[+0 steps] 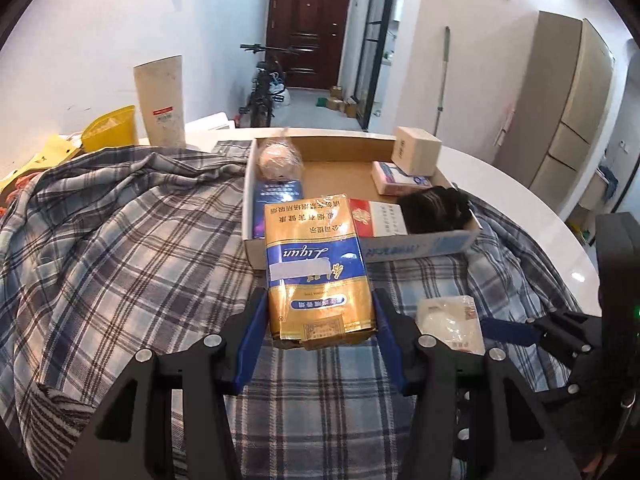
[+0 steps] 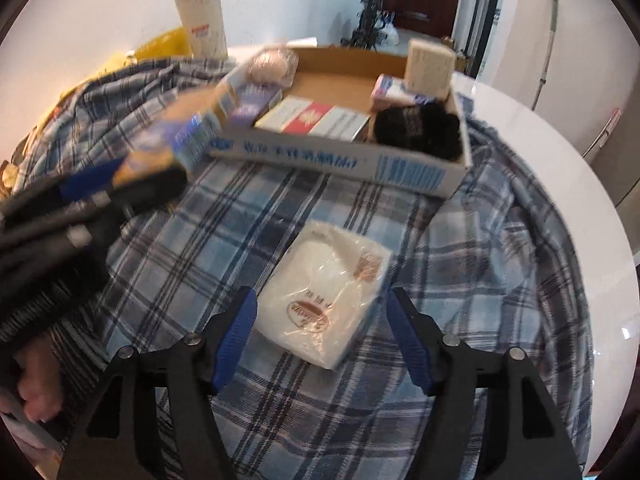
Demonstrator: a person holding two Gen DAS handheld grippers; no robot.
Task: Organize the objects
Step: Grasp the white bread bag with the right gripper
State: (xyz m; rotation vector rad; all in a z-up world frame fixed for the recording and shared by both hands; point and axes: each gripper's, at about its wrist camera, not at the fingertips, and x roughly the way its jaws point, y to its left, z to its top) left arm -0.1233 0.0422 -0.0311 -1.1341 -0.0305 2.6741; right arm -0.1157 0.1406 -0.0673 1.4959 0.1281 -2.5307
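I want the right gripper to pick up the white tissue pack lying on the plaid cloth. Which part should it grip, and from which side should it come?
Grip the white tissue pack across its two long side edges, near the middle, coming down from above. It lies flat on the plaid cloth, its near end between the right gripper, whose jaws stand open and do not press on it. The soft plastic wrap may slip, so probably close gently.

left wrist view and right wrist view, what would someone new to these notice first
The gold and blue carton clamped in the left gripper, held up in front of the cardboard tray. Next, the white plastic-wrapped packet lying on the plaid cloth, between the open fingers of the right gripper. The tray already holds boxes and a black fuzzy item.
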